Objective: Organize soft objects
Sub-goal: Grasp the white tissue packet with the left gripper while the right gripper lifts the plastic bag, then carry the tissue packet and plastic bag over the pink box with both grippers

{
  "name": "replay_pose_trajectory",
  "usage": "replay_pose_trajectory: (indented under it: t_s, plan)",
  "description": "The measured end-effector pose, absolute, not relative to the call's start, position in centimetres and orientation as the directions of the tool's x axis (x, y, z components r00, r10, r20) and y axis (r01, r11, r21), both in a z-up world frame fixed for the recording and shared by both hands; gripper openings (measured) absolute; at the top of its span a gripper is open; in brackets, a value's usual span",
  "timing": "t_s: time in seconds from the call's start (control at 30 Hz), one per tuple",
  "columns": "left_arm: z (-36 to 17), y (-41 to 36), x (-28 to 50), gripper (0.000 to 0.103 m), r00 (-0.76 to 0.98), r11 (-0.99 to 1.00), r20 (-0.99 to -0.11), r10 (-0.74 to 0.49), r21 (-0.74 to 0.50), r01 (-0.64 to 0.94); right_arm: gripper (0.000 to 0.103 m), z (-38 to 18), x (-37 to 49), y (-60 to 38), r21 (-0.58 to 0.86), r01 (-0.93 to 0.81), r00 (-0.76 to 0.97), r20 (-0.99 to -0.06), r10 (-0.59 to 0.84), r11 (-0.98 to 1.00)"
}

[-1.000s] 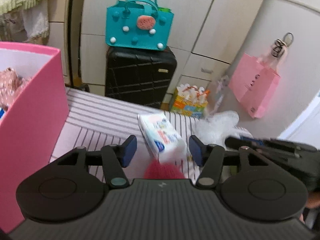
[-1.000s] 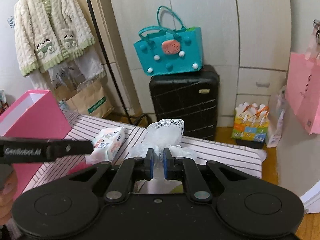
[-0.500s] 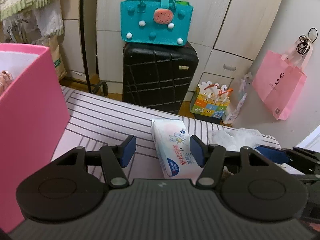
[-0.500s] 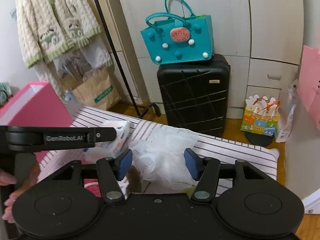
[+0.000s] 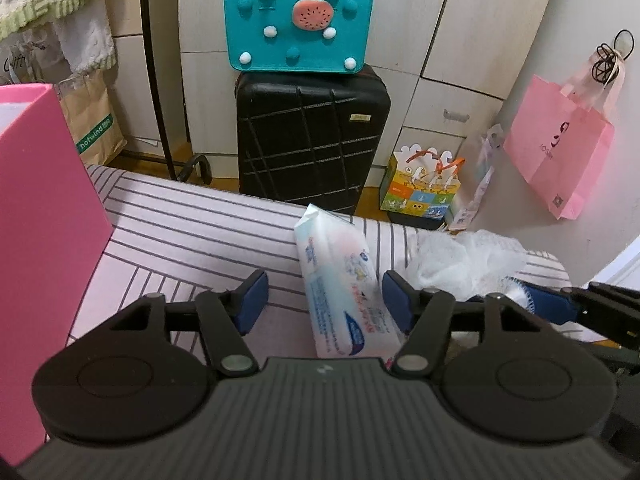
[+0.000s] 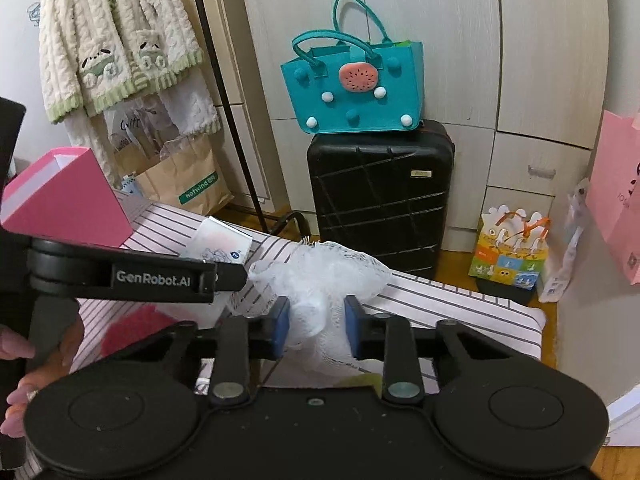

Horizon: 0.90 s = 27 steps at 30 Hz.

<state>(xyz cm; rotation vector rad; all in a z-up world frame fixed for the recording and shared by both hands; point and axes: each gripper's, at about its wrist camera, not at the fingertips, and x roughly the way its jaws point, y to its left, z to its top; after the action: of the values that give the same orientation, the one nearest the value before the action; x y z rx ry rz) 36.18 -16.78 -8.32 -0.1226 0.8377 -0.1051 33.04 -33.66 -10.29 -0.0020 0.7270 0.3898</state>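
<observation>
Teal felt bag [image 6: 354, 88] stands on black suitcase [image 6: 380, 196] against cabinets. Cream cardigan [image 6: 116, 40] hangs left; colourful gift box [image 6: 510, 250] on floor.

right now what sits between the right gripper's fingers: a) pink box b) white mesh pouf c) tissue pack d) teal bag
b, in the right wrist view the white mesh pouf bulges between the right gripper pads, which are partly closed around it, while the tissue pack lies farther left on the striped surface.
</observation>
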Motion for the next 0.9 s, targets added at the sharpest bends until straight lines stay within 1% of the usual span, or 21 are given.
replay_pose_trajectory:
  t_s: [0.03, 0.07, 0.13, 0.2, 0.43, 0.6, 0.8, 0.9]
  plan:
    - [-8.3, -16.8, 36.0, 0.043, 0.669, 0.988, -0.729, -0.143, -0.146, 0.051, 0.027, -10.3, 33.0, -33.7, 0.131, -0.345, 0.680, -0.647, 0.344, 0.929]
    - [-8.3, -16.8, 35.9, 0.037, 0.670, 0.986, -0.726, -0.153, -0.154, 0.058, 0.026, -10.3, 33.0, -33.6, 0.129, -0.344, 0.682, -0.647, 0.342, 0.930]
    - [-8.2, -16.6, 35.8, 0.027, 0.661, 0.983, -0.731, -0.170, -0.175, 0.059, 0.023, -10.1, 32.8, -33.4, 0.121, -0.341, 0.688, -0.644, 0.336, 0.932]
    - [-8.3, -16.5, 36.0, 0.020, 0.648, 0.981, -0.739, -0.184, -0.181, 0.072, 0.020, -9.8, 32.8, -33.3, 0.119, -0.345, 0.690, -0.641, 0.337, 0.931]
    - [-7.7, -15.5, 35.2, 0.018, 0.643, 0.976, -0.737, -0.206, -0.204, 0.079, 0.013, -9.0, 32.3, -33.0, 0.130, -0.348, 0.700, -0.622, 0.349, 0.929]
    - [-6.8, -14.4, 33.8, 0.017, 0.655, 0.969, -0.719, -0.231, -0.230, 0.090, 0.012, -7.7, 31.3, -32.6, 0.126, -0.351, 0.719, -0.598, 0.353, 0.928]
    - [-4.7, -13.0, 31.7, 0.017, 0.681, 0.966, -0.689, -0.248, -0.230, 0.119, 0.011, -5.7, 29.6, -31.7, 0.104, -0.356, 0.743, -0.572, 0.348, 0.929]
    - [-3.7, -12.2, 30.8, 0.017, 0.676, 0.959, -0.683, -0.275, -0.248, 0.139, 0.011, -4.4, 28.6, -31.2, 0.093, -0.364, 0.754, -0.554, 0.352, 0.927]
